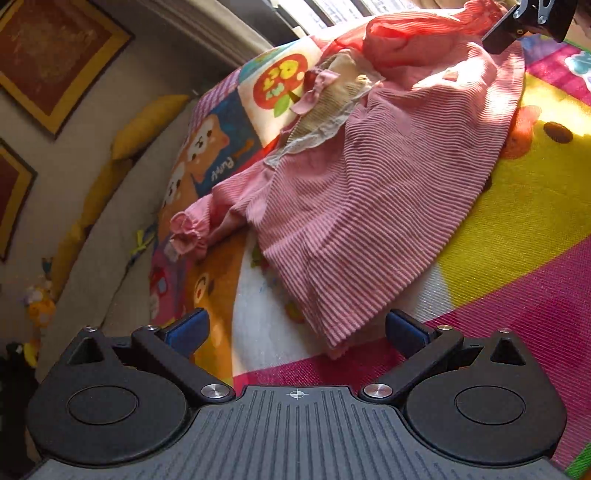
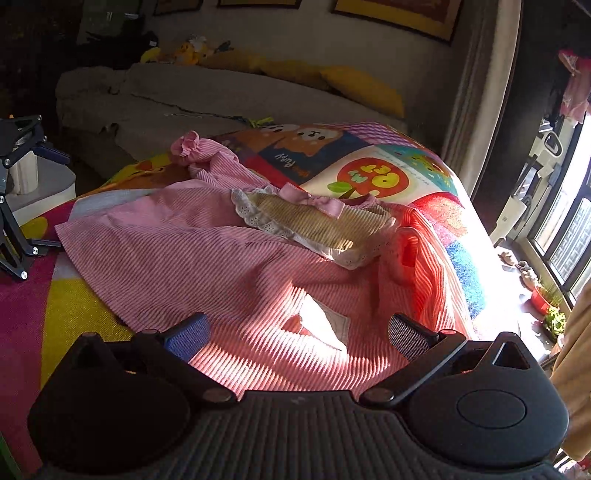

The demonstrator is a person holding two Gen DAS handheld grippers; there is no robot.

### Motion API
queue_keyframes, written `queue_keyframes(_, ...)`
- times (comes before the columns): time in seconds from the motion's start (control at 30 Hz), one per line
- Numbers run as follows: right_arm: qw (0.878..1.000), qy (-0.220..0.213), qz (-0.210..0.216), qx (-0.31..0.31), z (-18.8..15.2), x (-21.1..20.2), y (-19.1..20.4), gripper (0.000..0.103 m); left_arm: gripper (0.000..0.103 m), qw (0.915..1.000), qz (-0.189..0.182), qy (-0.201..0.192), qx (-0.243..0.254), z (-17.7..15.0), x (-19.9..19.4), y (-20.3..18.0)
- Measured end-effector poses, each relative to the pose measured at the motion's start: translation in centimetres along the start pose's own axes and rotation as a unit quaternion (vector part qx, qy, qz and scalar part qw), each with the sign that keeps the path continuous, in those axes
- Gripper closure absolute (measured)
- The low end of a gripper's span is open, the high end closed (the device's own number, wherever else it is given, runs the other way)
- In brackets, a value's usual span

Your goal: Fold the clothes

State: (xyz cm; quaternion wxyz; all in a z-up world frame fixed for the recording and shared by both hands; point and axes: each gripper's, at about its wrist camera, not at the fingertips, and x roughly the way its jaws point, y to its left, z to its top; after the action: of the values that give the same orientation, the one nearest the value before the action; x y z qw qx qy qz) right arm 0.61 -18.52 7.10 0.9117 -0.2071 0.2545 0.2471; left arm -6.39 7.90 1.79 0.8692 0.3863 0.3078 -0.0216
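A pink ribbed child's dress (image 1: 369, 192) with a cream lace collar and a pink bow (image 1: 312, 90) lies spread on a colourful cartoon play mat (image 1: 517, 229). My left gripper (image 1: 295, 330) is open, its jaws wide on either side of the dress's hem corner. My right gripper (image 2: 297, 334) is open over the dress (image 2: 207, 258), its jaws either side of a white label patch (image 2: 325, 321). One sleeve with a ruffled cuff (image 2: 188, 146) lies stretched out. The other sleeve is bunched near the collar (image 2: 410, 254). The right gripper also shows in the left wrist view (image 1: 524, 22).
A grey sofa (image 2: 207, 96) with yellow cushions (image 2: 362, 88) and soft toys stands beyond the mat. Framed pictures hang on the wall (image 1: 55, 55). A window with potted plants (image 2: 550, 299) is to the right. The left gripper's black frame shows at the left edge (image 2: 14, 206).
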Motion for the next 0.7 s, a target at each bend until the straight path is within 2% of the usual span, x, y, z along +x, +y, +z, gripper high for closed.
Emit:
queue_keyframes(0.1, 1.000, 0.013, 0.017, 0.003, 0.0, 1.0, 2.2, 0.000, 0.000, 0.9977, 0.026, -0.011, -0.061, 1.2, 1.3, 2.1)
queue_keyframes(0.2, 0.999, 0.007, 0.005, -0.036, 0.2, 1.8, 5.0, 0.000, 0.000, 0.9876, 0.044, -0.026, -0.148, 2.8, 2.3, 5.6)
queue_keyframes(0.23, 0.999, 0.005, 0.001, -0.049, 0.2, 2.1, 6.0, 0.000, 0.000, 0.9835, 0.061, -0.030, -0.168, 3.4, 2.7, 6.8)
queue_keyframes(0.27, 0.998, 0.002, -0.003, -0.063, 0.3, 2.4, 6.9, 0.000, 0.000, 0.9794, 0.077, -0.033, -0.184, 4.0, 3.1, 7.9)
queue_keyframes(0.33, 0.996, -0.002, -0.011, -0.089, 0.5, 2.9, 8.8, 0.000, 0.000, 0.9776, 0.090, -0.030, -0.188, 4.6, 4.2, 8.9)
queue_keyframes(0.47, 0.989, -0.002, -0.108, -0.099, 0.2, 4.1, 7.1, 0.000, 0.000, 0.9775, 0.093, -0.018, -0.188, 4.4, 5.1, 9.3)
queue_keyframes(0.5, 0.984, -0.007, -0.152, -0.089, 0.0, 3.9, 5.6, 0.000, 0.000, 0.9769, 0.095, -0.016, -0.191, 4.1, 5.1, 9.3)
queue_keyframes(0.57, 0.967, -0.018, -0.243, -0.068, -0.3, 3.6, 2.5, 0.000, 0.000, 0.9754, 0.099, -0.011, -0.196, 3.4, 5.1, 9.3)
queue_keyframes(0.6, 0.953, -0.028, -0.296, -0.060, -0.5, 3.2, 0.8, 0.000, 0.000, 0.9747, 0.102, -0.009, -0.199, 3.1, 5.0, 9.3)
queue_keyframes(0.7, 0.950, -0.012, -0.311, -0.023, -1.2, 2.0, -2.5, 0.000, 0.000, 0.9724, 0.108, -0.001, -0.207, 2.1, 5.0, 9.3)
